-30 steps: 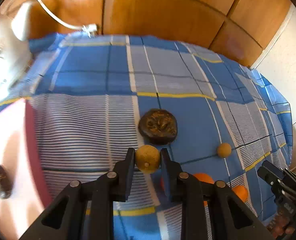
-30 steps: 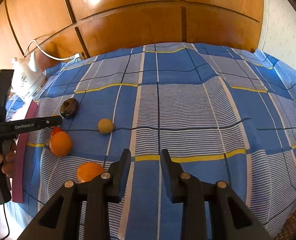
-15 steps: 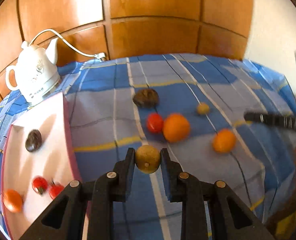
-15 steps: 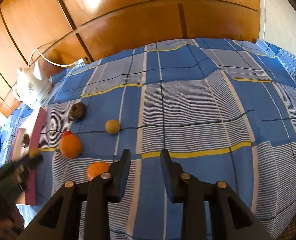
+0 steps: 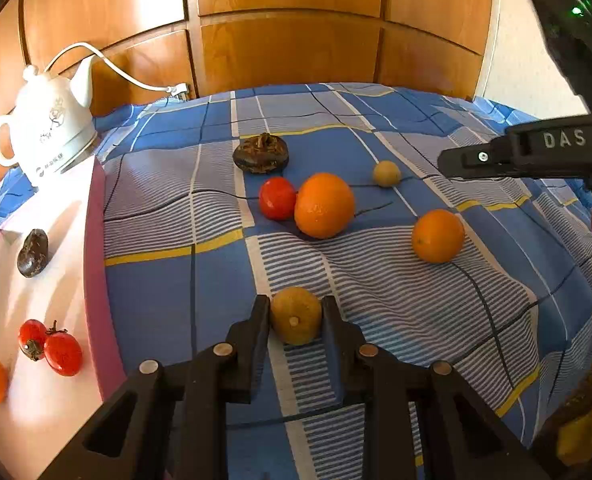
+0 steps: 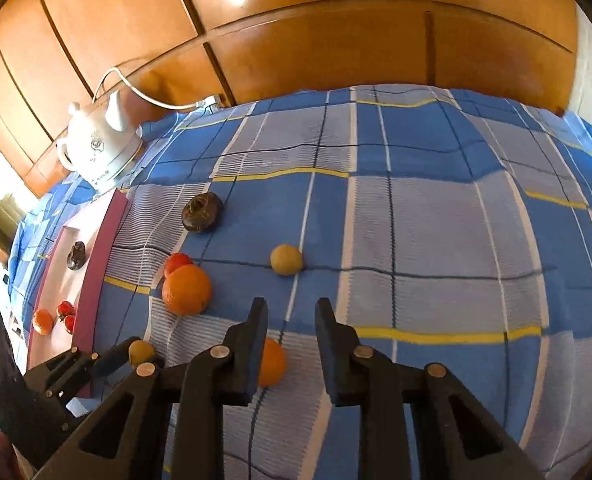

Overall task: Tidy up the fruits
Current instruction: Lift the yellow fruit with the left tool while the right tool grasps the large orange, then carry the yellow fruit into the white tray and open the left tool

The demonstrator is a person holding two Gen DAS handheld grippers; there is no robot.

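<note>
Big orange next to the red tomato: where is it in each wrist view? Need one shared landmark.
Left wrist: big orange sits centre, above the left gripper, touching the red tomato on its left.
Right wrist: big orange sits left of centre, tomato peeking out behind it.
Shared landmark: white kettle, upper left in both.

Tray (image 5: 95, 240) left of fruits (image 5: 324, 205) on bedspread (image 5: 416, 300), kettle (image 5: 47, 120) seemingly behind tray

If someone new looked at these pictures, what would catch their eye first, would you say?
Probably the yellow-brown fruit clamped in the left gripper above the blue checked cloth. Next, the big orange touching a red tomato mid-cloth, and the white tray at the left edge, already holding fruit.
</note>
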